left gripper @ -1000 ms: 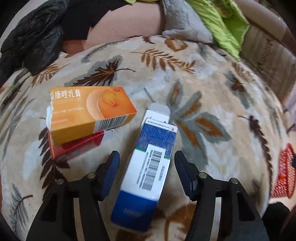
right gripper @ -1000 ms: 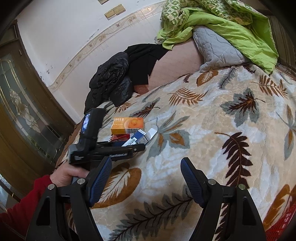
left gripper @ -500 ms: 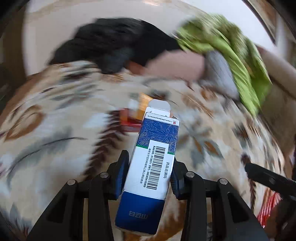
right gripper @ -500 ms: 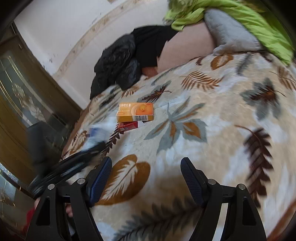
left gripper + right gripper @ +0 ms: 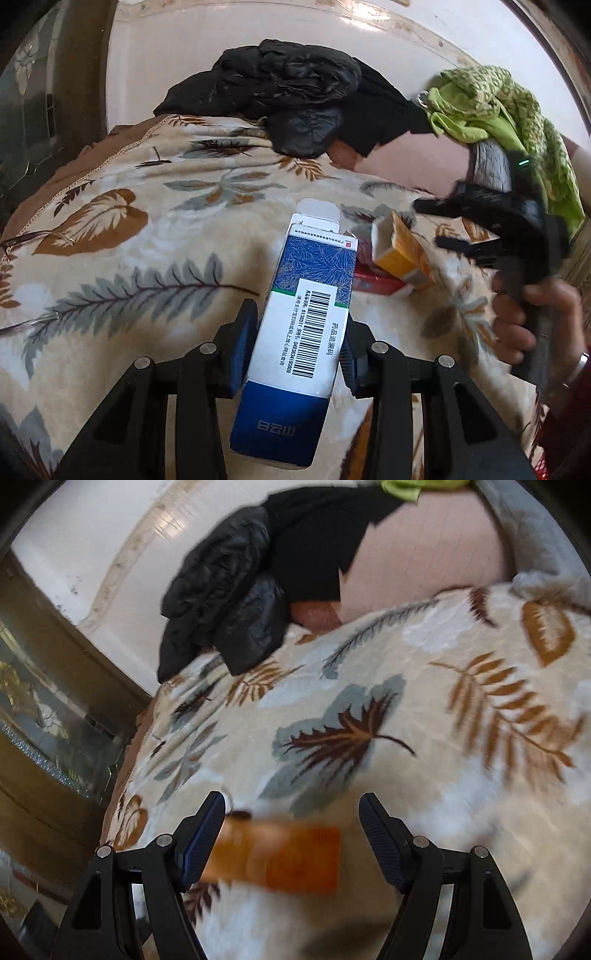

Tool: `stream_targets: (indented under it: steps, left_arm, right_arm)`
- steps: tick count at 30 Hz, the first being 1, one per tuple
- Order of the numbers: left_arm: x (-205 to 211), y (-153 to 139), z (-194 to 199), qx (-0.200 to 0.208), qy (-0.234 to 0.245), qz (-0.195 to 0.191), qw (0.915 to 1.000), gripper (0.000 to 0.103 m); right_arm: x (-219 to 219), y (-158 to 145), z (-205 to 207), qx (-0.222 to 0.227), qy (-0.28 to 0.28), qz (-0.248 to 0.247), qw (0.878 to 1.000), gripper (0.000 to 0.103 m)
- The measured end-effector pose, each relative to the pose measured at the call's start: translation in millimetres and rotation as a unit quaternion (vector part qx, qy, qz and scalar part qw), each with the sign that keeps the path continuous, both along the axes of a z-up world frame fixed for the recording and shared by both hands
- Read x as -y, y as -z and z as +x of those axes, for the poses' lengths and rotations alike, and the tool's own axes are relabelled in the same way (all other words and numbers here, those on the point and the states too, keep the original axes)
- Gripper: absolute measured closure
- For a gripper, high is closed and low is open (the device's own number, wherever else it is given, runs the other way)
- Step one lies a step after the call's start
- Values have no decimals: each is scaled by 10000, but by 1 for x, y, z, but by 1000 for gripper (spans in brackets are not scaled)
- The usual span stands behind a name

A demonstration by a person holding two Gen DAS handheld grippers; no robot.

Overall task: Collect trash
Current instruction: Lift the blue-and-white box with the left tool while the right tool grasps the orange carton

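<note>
My left gripper (image 5: 295, 339) is shut on a blue and white medicine box (image 5: 303, 317) with a barcode, held above the leaf-patterned blanket (image 5: 147, 258). An orange box (image 5: 402, 254) lies on a red box (image 5: 373, 282) on the blanket. In the left wrist view my right gripper (image 5: 436, 225) reaches in from the right at the orange box. In the right wrist view my right gripper (image 5: 291, 823) is open, with the blurred orange box (image 5: 280, 856) between its fingers.
Black jackets (image 5: 291, 92) and a green quilt (image 5: 491, 107) lie at the bed's far end by the white wall. A grey pillow (image 5: 532, 535) lies at the far right. A dark glass door (image 5: 40, 716) stands to the left of the bed.
My left gripper closed on the blue box and lifted it off the blanket. My right gripper moved in over the orange box, which now sits between its open fingers.
</note>
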State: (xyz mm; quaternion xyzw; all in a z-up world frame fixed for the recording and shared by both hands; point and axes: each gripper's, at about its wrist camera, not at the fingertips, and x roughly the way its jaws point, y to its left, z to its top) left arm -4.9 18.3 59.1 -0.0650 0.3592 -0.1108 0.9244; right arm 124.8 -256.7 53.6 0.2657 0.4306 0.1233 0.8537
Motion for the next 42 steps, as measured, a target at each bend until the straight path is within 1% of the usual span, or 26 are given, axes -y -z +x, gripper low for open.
stream_targets:
  steps: [2, 4, 7, 10, 14, 15, 16, 18, 19, 20, 22, 23, 25, 27, 28, 30, 31, 32, 34, 35, 37, 38, 39, 40, 41, 42]
  left_arm:
    - [-6, -1, 4, -9, -74, -80, 9999, 63]
    - [-12, -1, 6, -27, -146, -129, 9998, 63]
    - [-19, -2, 11, -48, -215, -180, 9996, 63]
    - [-23, -3, 13, -47, -259, -219, 9994, 63]
    - [-29, -3, 13, -31, -328, -221, 9992, 63]
    - [-31, -3, 13, -38, -347, -234, 9991, 63]
    - [-32, -3, 13, -40, -357, -245, 9991, 63]
    - [-34, -4, 12, -24, -366, -243, 9990, 63]
    - [-35, -5, 12, -7, -375, -226, 9990, 63]
    - [-35, -5, 12, 1, -377, -226, 9990, 63]
    - [-35, -5, 12, -4, -382, -247, 9990, 63]
    - [-36, -6, 11, 8, -389, -239, 9990, 63]
    - [-36, -6, 12, 23, -407, -217, 9989, 63]
    - [-39, -6, 12, 12, -412, -253, 9988, 63]
    - [-41, -6, 12, 14, -418, -257, 9988, 63]
    - [-43, -6, 12, 8, -415, -259, 9988, 63]
    - [-43, -6, 12, 3, -412, -278, 9988, 63]
    - [-44, -6, 12, 6, -409, -284, 9988, 63]
    - [-44, -6, 12, 11, -386, -292, 9988, 63]
    - [-44, -6, 12, 11, -379, -303, 9988, 63]
    - [-42, -7, 11, 14, -351, -316, 9989, 63]
    - [-42, -8, 10, 21, -344, -317, 9989, 63]
    - [-41, -9, 9, 41, -338, -314, 9989, 63]
    - [-41, -10, 8, 55, -336, -315, 9989, 63]
    - [-41, -10, 7, 69, -340, -323, 9989, 63]
    - [-42, -11, 6, 79, -344, -330, 9988, 63]
  right_arm:
    - [-1, 10, 8, -155, 35, -39, 9999, 24]
    - [-5, 19, 3, -302, -203, 112, 9993, 24]
    - [-11, 17, -27, -301, -542, 431, 9971, 24]
    - [-28, 16, -65, -327, -875, 537, 9942, 23]
    - [-57, 9, -122, -242, -1319, 243, 9907, 23]
    - [-63, 6, -134, -245, -1460, 271, 9886, 23]
    - [-67, 4, -140, -212, -1555, 273, 9872, 23]
    - [-72, -3, -148, -81, -1635, -37, 9865, 23]
    - [-76, -10, -150, 65, -1679, -367, 9851, 23]
    - [-77, -13, -149, 128, -1703, -529, 9839, 23]
    - [-77, -15, -139, 184, -1658, -658, 9838, 23]
    - [-75, -14, -135, 177, -1675, -632, 9837, 23]
    - [-80, -3, -122, -52, -1981, -421, 9793, 23]
    - [-87, 10, -116, -242, -2185, -411, 9747, 23]
    - [-92, 18, -115, -372, -2351, -316, 9707, 23]
    - [-96, 27, -117, -600, -2664, 79, 9620, 23]
    - [-98, 25, -122, -560, -2802, 109, 9583, 23]
    - [-100, 22, -126, -520, -2886, 12, 9560, 23]
    - [-110, 18, -137, -458, -3089, -382, 9492, 23]
    - [-118, 17, -145, -420, -3210, -624, 9441, 23]
    - [-135, 16, -161, -238, -3299, -1339, 9342, 23]
    - [-141, 16, -166, -146, -3269, -1626, 9309, 26]
    - [-147, 16, -172, -63, -3163, -1954, 9283, 39]
    - [-150, 16, -176, -15, -2991, -2212, 9282, 45]
    - [-149, 15, -179, 20, -2849, -2255, 9317, 49]
    - [-145, 13, -183, 64, -2667, -2237, 9374, 49]
